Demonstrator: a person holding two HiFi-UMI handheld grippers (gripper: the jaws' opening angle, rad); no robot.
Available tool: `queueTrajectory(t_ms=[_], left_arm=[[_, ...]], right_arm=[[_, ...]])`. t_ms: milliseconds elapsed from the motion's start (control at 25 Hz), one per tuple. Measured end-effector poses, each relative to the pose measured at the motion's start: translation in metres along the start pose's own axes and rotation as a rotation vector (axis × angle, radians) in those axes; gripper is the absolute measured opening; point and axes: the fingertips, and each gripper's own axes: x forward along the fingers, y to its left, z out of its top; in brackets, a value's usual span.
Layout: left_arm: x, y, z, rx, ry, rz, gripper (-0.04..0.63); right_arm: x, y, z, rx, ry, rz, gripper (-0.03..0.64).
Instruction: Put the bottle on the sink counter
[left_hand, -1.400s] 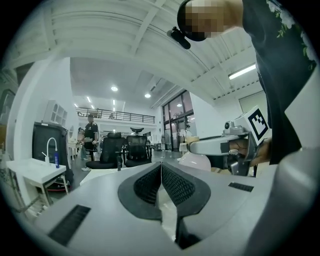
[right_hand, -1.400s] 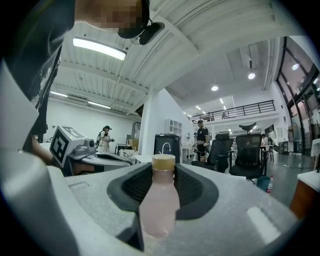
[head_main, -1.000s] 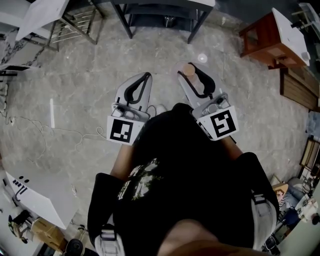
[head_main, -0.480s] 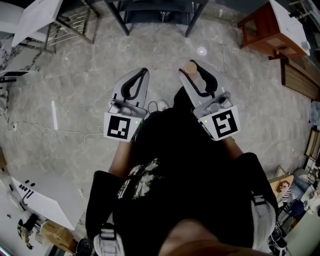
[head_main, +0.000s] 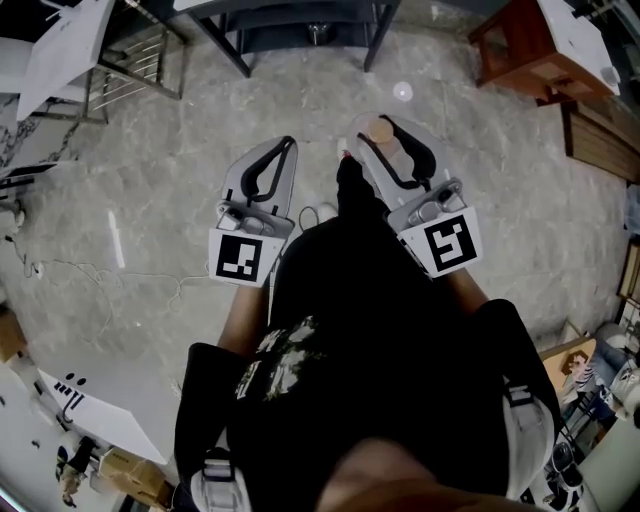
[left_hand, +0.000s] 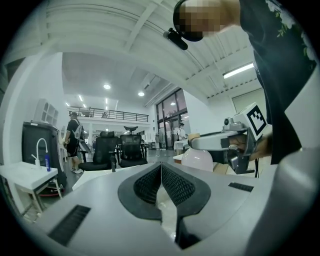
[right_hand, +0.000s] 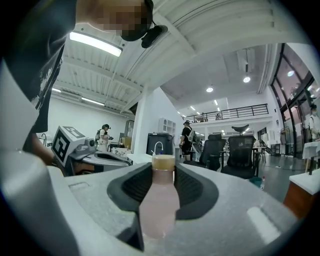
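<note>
Pink bottle (right_hand: 159, 200), blurred up close, pinched by right tongs (right_hand: 163, 170); left tongs (left_hand: 161, 169) pressed together.

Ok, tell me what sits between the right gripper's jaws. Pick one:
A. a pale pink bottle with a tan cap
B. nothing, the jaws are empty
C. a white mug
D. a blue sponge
A: in the right gripper view, the right gripper has its ribbed pads closed on either side of the bottle, pale pink with a tan cap, standing upright between them.
</note>
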Motion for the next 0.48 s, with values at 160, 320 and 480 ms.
queueTrajectory(t_ms=[160,320,480], left_arm=[[0.018,0.029,0.003,-0.028,0.006,0.026,0.017],[0.039,0.054,0.001,-0.041,0.018,0.038,0.017],[0.071,0.084,0.013,-0.030,-0.012,0.033,0.017]], right_arm=[[0.031,-0.022,0.007,0.003,-0.007,0.007,0.130],[0.057,-0.040,0.006,-0.007,-0.012,0.022,0.130],[0.090,-0.065,0.006,0.006,0.005,0.028,0.129]])
